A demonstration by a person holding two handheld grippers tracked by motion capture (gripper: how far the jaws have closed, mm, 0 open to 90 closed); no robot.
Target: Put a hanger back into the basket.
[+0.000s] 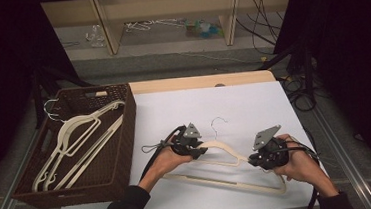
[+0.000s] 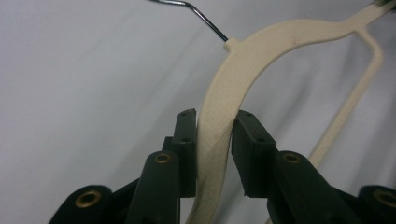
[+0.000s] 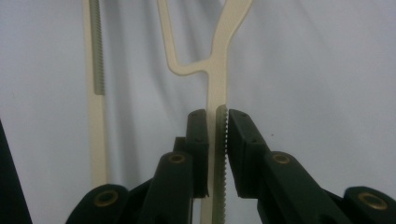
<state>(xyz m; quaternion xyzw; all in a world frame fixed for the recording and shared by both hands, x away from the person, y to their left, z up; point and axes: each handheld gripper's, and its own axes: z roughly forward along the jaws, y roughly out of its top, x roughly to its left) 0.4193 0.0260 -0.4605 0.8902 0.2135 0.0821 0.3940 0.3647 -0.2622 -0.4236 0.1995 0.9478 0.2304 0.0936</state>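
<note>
Cream hanger (image 1: 228, 169) lies on the white sheet (image 1: 253, 104) covering the table, near the front edge, its thin wire hook (image 1: 217, 124) pointing away from the person. Left gripper (image 1: 199, 151) sits at the hanger's left shoulder; in the left gripper view the curved arm (image 2: 219, 121) runs between the jaws w/ both pads against it, so it's clamped on the hanger. No earlier pic, so nothing more on that. Right gripper (image 1: 253, 159) is at the right shoulder; in the right gripper view the jaws are closed on the ridged arm (image 3: 218, 154), teeth of the ridging against the right pad, bottom bar (image 3: 95, 116) running parallel at left.

Around: brown wicker basket (image 1: 126, 139) just beside the sheet's left edge, holding more cream hangers (image 1: 76, 143) in a loose pile. Basket wall is close to the left hand (image 1: 165, 161) but apart from it. Beyond the table: wooden shelf (image 1: 112, 25) w/ small clutter, cables (image 1: 262, 23) on the floor at right. Nothing lies btw the grippers except the hanger itself.
</note>
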